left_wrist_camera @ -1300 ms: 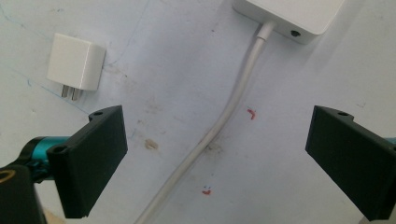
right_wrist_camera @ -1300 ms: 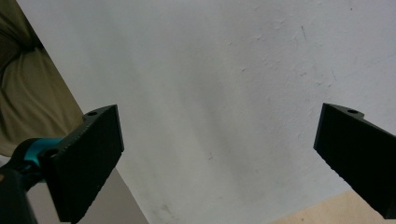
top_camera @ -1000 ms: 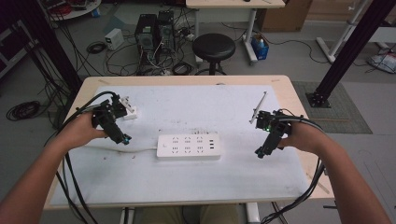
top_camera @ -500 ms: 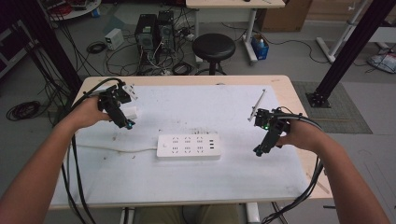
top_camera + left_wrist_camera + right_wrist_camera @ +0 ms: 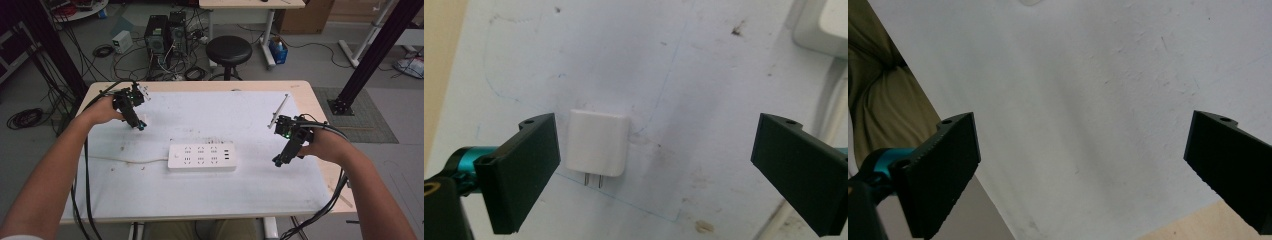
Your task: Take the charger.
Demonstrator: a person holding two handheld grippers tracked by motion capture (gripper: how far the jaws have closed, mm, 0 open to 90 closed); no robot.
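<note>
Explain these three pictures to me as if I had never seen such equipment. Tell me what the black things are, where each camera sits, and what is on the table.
No robot here: a person sits at a table and holds a hand tool in each hand. Each tool is a gripper with two flat black jaws.

The high view comes from a fixed camera above the person, whose forearms enter from the bottom. The left gripper is at the left, the right gripper at the right.

The other two pictures come from small cameras riding on the grippers, looking along their jaws.

On the white sheet lies a white power strip in the middle. The left gripper's jaws stand wide open around a small white plug adapter, its two metal prongs showing; it isn't gripped. The right gripper is open too, over bare sheet. Nothing is held.
</note>
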